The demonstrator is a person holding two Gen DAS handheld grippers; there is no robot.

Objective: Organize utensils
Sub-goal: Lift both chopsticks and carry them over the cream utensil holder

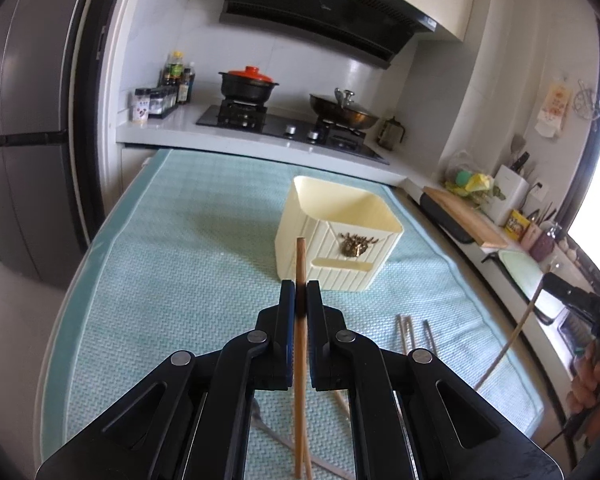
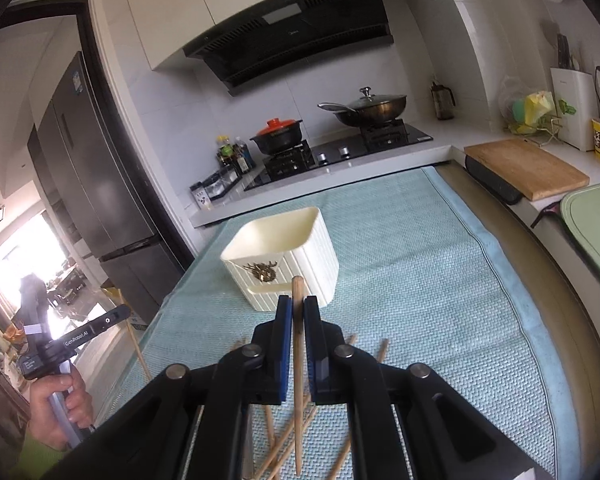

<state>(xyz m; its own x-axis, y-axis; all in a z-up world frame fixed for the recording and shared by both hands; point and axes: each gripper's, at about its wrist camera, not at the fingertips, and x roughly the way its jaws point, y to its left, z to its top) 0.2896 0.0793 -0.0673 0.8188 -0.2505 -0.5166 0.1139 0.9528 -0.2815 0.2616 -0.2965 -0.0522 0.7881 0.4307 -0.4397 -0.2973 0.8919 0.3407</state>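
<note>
A cream ribbed utensil holder [image 1: 340, 236] [image 2: 284, 256] stands empty on the light blue mat [image 1: 180, 260] [image 2: 420, 260]. My left gripper [image 1: 300, 286] is shut on a wooden chopstick [image 1: 300, 356], held upright above the mat in front of the holder. My right gripper [image 2: 298, 302] is shut on another wooden chopstick [image 2: 298, 380], also raised before the holder. Several loose chopsticks [image 2: 284, 440] [image 1: 408, 332] lie on the mat below. The right gripper with its chopstick shows at the right edge of the left wrist view, the left one at the left edge of the right wrist view.
A counter runs behind the mat with a gas hob [image 1: 292, 130], a black pot with a red lid [image 1: 250, 84] and a lidded wok [image 1: 344, 110]. A wooden cutting board [image 2: 528, 166] and a green tray [image 2: 596, 224] lie to the right. A grey fridge [image 1: 24, 140] stands left.
</note>
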